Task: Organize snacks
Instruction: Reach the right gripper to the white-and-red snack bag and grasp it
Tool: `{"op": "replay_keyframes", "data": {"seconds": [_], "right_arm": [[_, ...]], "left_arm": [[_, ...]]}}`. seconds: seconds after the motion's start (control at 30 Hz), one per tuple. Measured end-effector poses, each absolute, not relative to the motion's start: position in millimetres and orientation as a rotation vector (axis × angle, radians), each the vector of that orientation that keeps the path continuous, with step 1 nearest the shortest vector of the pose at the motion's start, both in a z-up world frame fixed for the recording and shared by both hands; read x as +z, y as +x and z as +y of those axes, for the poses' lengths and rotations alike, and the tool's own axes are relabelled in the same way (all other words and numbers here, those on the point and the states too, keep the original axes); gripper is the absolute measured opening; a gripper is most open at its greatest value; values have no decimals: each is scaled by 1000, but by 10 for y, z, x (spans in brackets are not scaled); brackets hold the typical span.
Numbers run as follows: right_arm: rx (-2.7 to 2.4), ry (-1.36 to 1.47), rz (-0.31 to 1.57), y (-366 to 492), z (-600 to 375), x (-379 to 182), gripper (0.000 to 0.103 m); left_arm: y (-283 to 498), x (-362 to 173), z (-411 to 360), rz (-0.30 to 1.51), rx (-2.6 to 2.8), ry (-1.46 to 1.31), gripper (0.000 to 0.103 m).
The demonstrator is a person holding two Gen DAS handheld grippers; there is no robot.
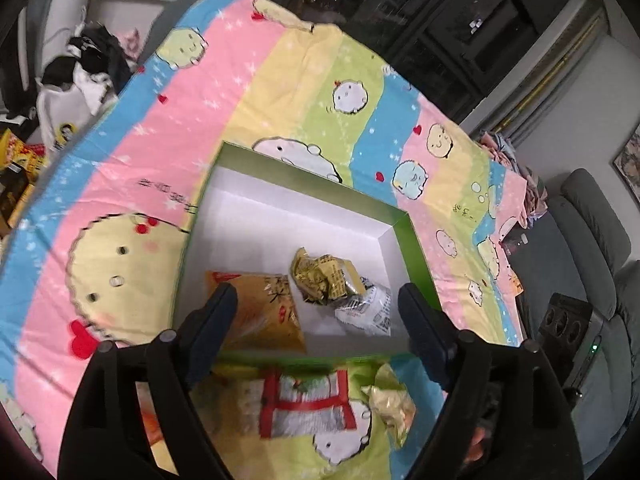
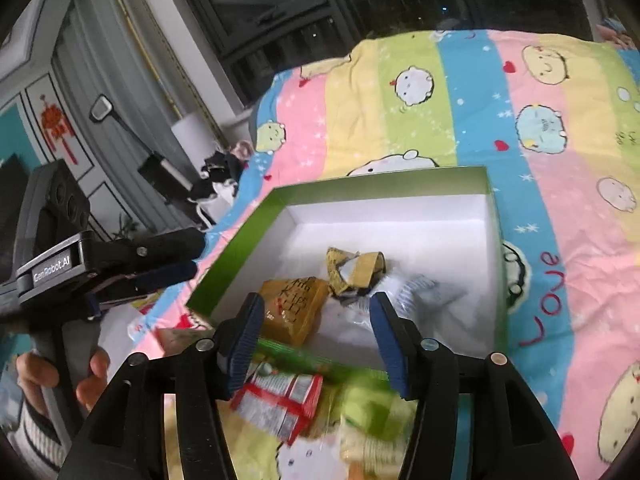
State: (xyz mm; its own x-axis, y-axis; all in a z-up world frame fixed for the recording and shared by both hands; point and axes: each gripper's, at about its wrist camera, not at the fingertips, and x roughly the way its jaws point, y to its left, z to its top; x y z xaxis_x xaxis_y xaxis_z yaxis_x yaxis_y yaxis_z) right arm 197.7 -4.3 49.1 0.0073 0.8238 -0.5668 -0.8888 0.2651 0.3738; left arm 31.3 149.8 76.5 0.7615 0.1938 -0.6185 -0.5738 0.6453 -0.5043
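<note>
Fingers spread on both grippers, left gripper [image 1: 316,316] and right gripper [image 2: 316,320], nothing pinched. Snacks [image 1: 308,404] near, outside box [image 1: 416,248]. Advice: lower squarely, pinch red-striped packet's middle.

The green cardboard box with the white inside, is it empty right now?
No, the green cardboard box already holds an orange-brown snack packet and crumpled yellow and white wrappers on its white floor.

Dark windows [image 2: 384,4], grey sofa [image 1: 592,240], grey walls
</note>
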Motion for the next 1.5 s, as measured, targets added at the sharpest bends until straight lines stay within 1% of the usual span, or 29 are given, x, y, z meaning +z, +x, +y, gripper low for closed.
{"op": "replay_keyframes", "data": {"seconds": [0.13,0.2,0.3,0.47,0.57,0.83,1.0,1.17,1.33,1.4,1.5], "right_arm": [[1348,-101,800,1878,-284,518,58],[1356,-97,807,1823,-395,514,63],[1361,-99,815,1733,-533,491,64],[1362,-109,853,1584,-667,381,65],[1373,-100,894,1498,-698,300,65],[1450,-188,910,1094,-656,170,65],[1469,-260,865,873,-524,119,65],[1493,-323,784,710,-300,132,65],[1520,-424,654,597,9,159,64],[1533,-460,630,586,158,144,58],[1536,-513,611,582,328,85,53]], "left_arm": [[-12,801,1416,543,500,-748,83],[-212,789,1375,536,528,-754,84],[-502,756,1320,525,587,-761,91],[-880,576,1236,534,631,-822,91],[-1023,449,1185,550,646,-863,91],[-1219,134,1072,604,654,-907,91],[-1236,109,1089,582,622,-919,91],[-1112,158,1179,536,542,-972,90],[-870,222,1405,511,455,-1051,78],[-792,233,1486,505,434,-1079,73],[-672,223,1584,514,419,-1109,71]]}}
